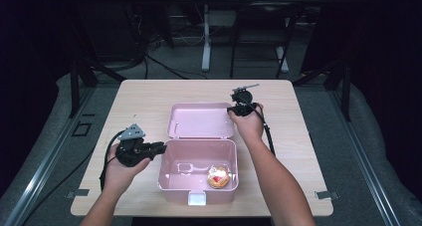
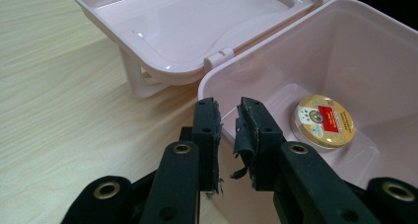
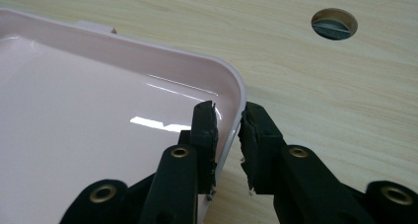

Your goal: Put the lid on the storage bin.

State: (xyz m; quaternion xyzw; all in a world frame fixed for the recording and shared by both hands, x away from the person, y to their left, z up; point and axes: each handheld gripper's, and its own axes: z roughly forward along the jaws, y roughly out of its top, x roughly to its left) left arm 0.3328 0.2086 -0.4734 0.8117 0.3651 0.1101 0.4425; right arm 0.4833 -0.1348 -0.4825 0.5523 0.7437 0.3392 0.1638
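I'm working at a light wood-grain table (image 1: pixel 149 94) with rounded corners. It stands on grey floor (image 1: pixel 328 111) in a dark room, with black frame struts at both sides, cables trailing across the floor behind, and the white legs of another table (image 1: pixel 206 52) further back. Metal rails (image 1: pixel 45 161) run along the floor to the left and right of my table. The right gripper view shows a round cable hole (image 3: pixel 334 23) cut into the tabletop.

The pink plastic box (image 1: pixel 171 178) sits at the centre-front of the table, open, with its lid (image 1: pixel 199 119) flipped back flat behind it and a white latch tab on the front wall. Inside it, at the front right of the floor, lies a round gold tin (image 1: pixel 218 176) with a red label; it lies flat and touches neither gripper.

My left gripper (image 2: pixel 227 116) is at the left wall of the box: its jaws straddle the rim at the near corner, one outside and one inside, closed down on the wall with only a narrow gap. I call it clamped on the box.

My right gripper (image 3: pixel 229 116) is at the right edge of the lid near its far corner. One jaw is over the inner face and one outside the rim, pinching the lid's edge.
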